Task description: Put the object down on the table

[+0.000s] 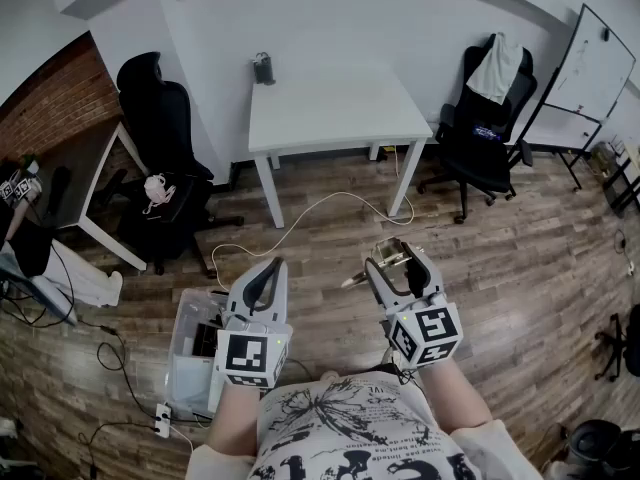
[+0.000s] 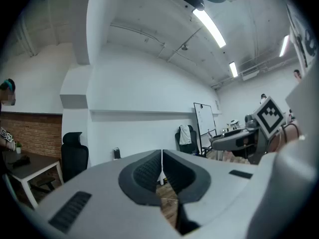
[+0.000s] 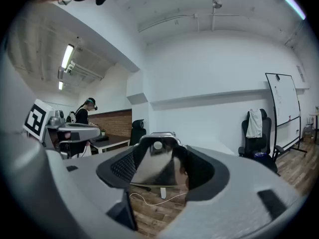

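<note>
My right gripper (image 1: 398,266) clamps a shiny metal object (image 3: 154,164) between wide-set jaws, above the wooden floor (image 1: 500,258). My left gripper (image 2: 161,167), just beside it, is closed on nothing. The white table (image 1: 335,108) stands well ahead of both.

Was an office or shared workroom. Held a white table (image 1: 335,108) against a white wall, black swivel chairs (image 1: 160,118) at either side, a whiteboard (image 1: 592,66) on a stand, and a dark desk (image 1: 80,173) by a brick wall (image 1: 45,93). Was lit by ceiling tube lamps (image 2: 209,28) above wood-plank flooring (image 1: 520,258).
</note>
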Action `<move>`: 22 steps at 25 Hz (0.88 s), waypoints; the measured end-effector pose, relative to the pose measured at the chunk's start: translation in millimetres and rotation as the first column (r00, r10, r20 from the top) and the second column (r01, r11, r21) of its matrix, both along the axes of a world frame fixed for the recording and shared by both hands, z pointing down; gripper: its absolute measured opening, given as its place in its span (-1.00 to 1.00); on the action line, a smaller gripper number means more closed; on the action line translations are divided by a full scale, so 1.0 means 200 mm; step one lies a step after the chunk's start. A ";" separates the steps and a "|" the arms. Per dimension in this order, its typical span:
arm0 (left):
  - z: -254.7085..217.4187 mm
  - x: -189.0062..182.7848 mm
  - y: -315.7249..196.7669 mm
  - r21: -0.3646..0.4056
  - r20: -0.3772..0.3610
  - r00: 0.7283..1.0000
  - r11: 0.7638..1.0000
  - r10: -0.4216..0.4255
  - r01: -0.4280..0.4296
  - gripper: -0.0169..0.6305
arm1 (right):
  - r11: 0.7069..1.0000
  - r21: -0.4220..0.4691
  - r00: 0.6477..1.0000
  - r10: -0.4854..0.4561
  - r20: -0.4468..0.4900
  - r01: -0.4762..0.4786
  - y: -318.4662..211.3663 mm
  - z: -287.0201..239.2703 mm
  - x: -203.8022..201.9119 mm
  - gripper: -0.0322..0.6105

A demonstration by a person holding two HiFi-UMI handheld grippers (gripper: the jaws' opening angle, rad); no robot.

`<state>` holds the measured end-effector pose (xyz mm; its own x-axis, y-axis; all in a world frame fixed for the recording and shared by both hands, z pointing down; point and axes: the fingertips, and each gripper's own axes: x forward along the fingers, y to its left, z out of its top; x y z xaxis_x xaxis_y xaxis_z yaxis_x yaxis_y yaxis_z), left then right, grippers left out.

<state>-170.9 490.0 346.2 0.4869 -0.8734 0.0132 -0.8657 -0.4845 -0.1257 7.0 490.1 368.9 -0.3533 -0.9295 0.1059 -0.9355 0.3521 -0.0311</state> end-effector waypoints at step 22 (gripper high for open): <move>0.08 -0.06 -0.19 -0.033 -0.029 0.999 0.999 -0.028 0.027 -0.91 | 1.000 -0.029 1.000 0.002 0.008 -0.001 -0.22 0.07 -0.02 -0.03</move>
